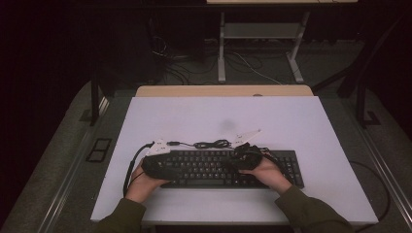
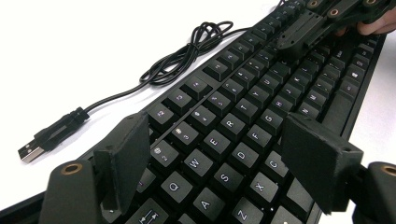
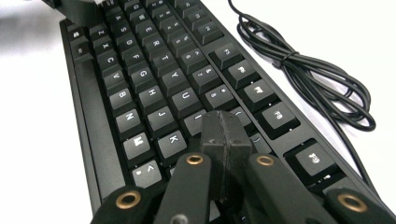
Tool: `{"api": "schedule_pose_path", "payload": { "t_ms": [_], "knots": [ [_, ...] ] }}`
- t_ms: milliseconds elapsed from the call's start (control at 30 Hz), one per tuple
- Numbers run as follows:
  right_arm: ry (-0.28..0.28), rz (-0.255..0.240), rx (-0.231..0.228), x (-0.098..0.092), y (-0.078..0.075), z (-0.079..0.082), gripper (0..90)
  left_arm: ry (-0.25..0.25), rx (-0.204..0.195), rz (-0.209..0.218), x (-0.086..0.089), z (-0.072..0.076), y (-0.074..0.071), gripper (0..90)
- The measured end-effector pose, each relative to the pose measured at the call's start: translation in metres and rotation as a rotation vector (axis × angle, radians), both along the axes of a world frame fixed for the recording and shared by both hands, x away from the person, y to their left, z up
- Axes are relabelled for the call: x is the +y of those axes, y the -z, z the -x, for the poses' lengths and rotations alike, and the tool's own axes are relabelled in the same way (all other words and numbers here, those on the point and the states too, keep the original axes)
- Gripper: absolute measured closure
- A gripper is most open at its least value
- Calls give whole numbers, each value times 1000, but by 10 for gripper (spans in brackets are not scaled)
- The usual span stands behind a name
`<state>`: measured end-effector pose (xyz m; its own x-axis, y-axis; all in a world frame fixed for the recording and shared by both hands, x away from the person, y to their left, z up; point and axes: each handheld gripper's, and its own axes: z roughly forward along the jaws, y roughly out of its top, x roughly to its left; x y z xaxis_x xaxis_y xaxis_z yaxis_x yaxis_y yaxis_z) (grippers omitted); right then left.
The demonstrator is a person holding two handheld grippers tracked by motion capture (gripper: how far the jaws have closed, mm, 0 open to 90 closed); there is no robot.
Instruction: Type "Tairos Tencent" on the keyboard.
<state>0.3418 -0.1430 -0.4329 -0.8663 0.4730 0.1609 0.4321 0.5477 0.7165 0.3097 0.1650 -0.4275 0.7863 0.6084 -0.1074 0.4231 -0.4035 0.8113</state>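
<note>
With my right tongs (image 3: 224, 135) pressed together over the keyboard (image 1: 204, 167) at six o'clock on the bench (image 1: 291, 121) and my left tongs (image 2: 224, 158) spread above its keys, a careless sweep could snag the cable (image 1: 211, 143) coiled at twelve o'clock.

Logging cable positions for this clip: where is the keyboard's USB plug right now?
In the left gripper view the USB plug lies on the white table at far left, beside the keyboard, its coiled cable trailing away behind it.
</note>
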Motion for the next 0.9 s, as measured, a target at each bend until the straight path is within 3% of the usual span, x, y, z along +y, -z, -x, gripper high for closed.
{"api": "schedule_pose_path", "payload": {
  "t_ms": [267,533,900],
  "knots": [
    [12,-15,-9,-3,-3,0,858,-1,-3,-1,0,0,0,235],
    [31,-47,-14,-8,-7,-1,685,0,-1,-1,1,0,-1,249],
    [54,-51,-17,-11,-6,-2,453,2,-1,-5,2,1,-2,315]
  ]
}}
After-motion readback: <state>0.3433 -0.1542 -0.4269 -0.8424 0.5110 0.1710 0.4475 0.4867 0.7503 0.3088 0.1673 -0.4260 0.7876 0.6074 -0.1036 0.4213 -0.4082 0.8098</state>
